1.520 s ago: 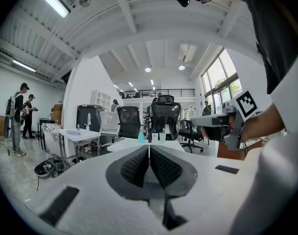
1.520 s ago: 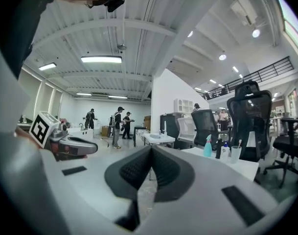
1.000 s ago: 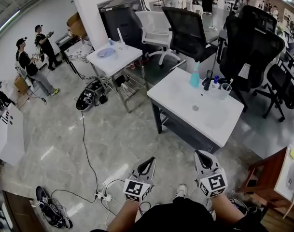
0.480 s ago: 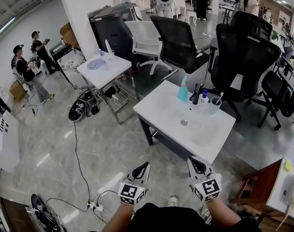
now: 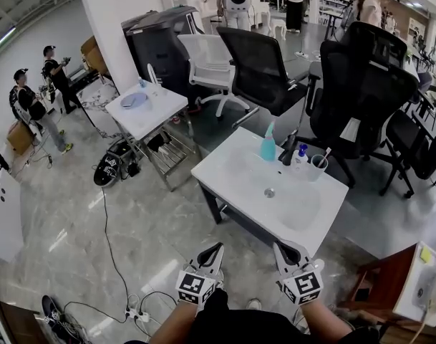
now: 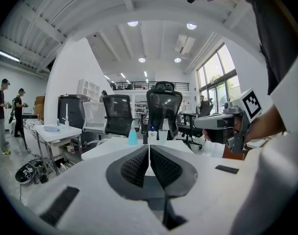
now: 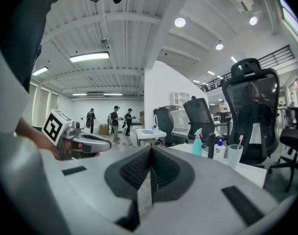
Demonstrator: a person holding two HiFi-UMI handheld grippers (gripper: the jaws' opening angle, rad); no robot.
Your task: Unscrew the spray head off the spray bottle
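A teal spray bottle with a pale spray head stands upright at the far edge of the white table. It also shows small in the left gripper view as the teal spray bottle and in the right gripper view as the teal spray bottle. My left gripper and right gripper are held low in front of my body, well short of the table's near edge. Both are shut with nothing between the jaws. Neither touches the bottle.
Beside the spray bottle stand a black bottle, a white pump bottle and a cup with a toothbrush. A small round object lies mid-table. Black office chairs stand behind; a second white table and cables lie left. People stand far left.
The table with the bottles has come nearer and shifted left in the head view. Both grippers stay shut and low in front of me.
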